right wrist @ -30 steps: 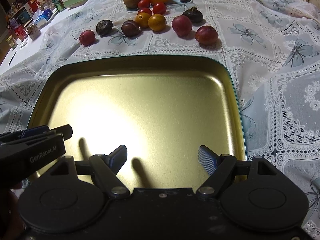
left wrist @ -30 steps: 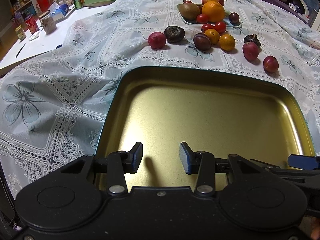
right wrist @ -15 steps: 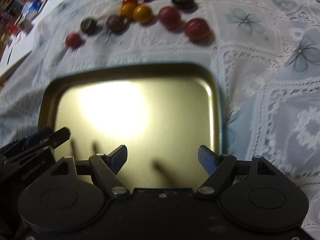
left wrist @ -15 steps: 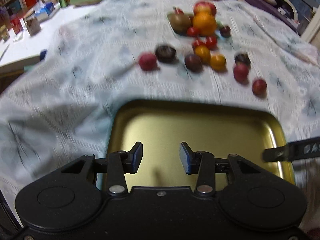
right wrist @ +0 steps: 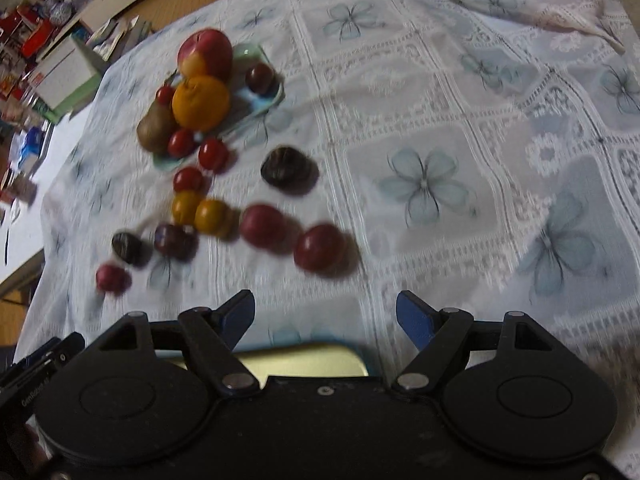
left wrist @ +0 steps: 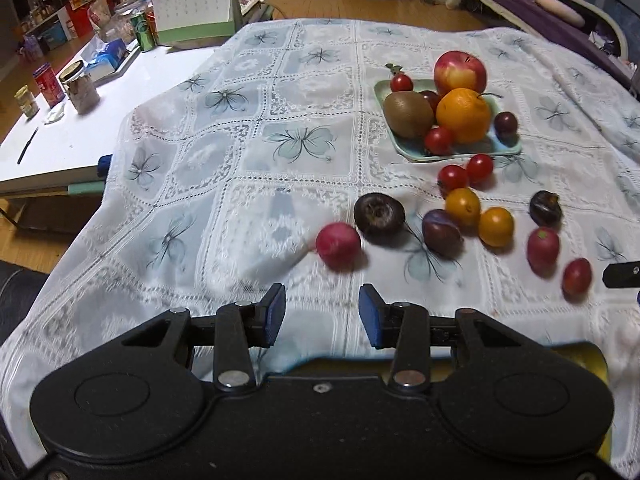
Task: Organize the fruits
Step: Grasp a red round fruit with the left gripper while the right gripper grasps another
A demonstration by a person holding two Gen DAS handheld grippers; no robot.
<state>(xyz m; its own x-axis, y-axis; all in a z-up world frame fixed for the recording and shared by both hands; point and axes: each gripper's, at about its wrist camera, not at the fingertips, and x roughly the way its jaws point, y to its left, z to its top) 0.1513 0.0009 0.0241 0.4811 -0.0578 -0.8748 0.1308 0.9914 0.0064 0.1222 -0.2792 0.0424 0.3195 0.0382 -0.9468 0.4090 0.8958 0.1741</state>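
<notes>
So far nothing is being carried: both claws, left claw (left wrist: pixel 322 316) and right claw (right wrist: pixel 325 314), are being held spread and empty, loose fruits (left wrist: pixel 463 207) still scattered beside the plate (left wrist: pixel 404 145) on the table.

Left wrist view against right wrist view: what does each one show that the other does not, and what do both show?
Only the left view shows the white desk calendar, the green drink can and the purple sofa.

Only the right view shows a wide bare stretch of the white lace tablecloth to the right of the fruit.

Both show the round orange, the red apple and the gold metal tray.
</notes>
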